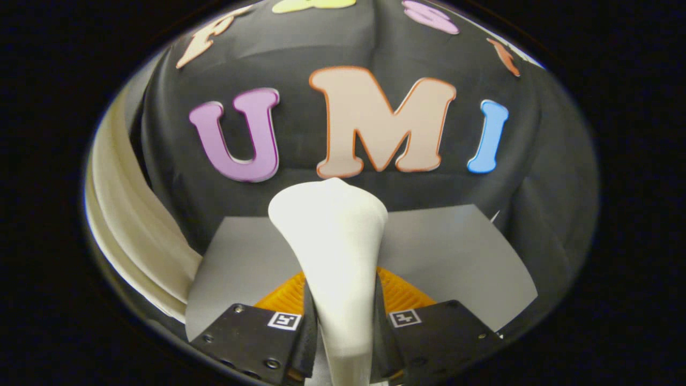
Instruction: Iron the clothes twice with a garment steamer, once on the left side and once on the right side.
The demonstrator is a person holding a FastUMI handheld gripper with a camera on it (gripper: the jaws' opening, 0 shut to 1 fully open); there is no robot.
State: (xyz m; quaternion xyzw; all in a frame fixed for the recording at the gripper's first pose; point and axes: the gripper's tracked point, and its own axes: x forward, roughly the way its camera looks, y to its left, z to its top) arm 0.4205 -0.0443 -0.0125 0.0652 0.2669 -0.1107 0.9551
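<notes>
Off to the left of the tongs hangs the cream garment (pixel 134 214), in folds against the booth's dark wall. The gripper (pixel 343 321) has both fingers pressed on the white garment steamer (pixel 332 241), whose flared head rises just ahead of them. Beyond lies the grey table (pixel 455 252).

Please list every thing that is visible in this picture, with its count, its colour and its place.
steamer: one, white, between the fingers, its wide head beyond them.
garment: one, cream, hanging left of the table.
table: one, grey top, under and beyond the fingers.
cloth wall: one, black, behind the table.
gripper: one, its jaws pressed on the steamer's narrow handle from both sides.
</notes>
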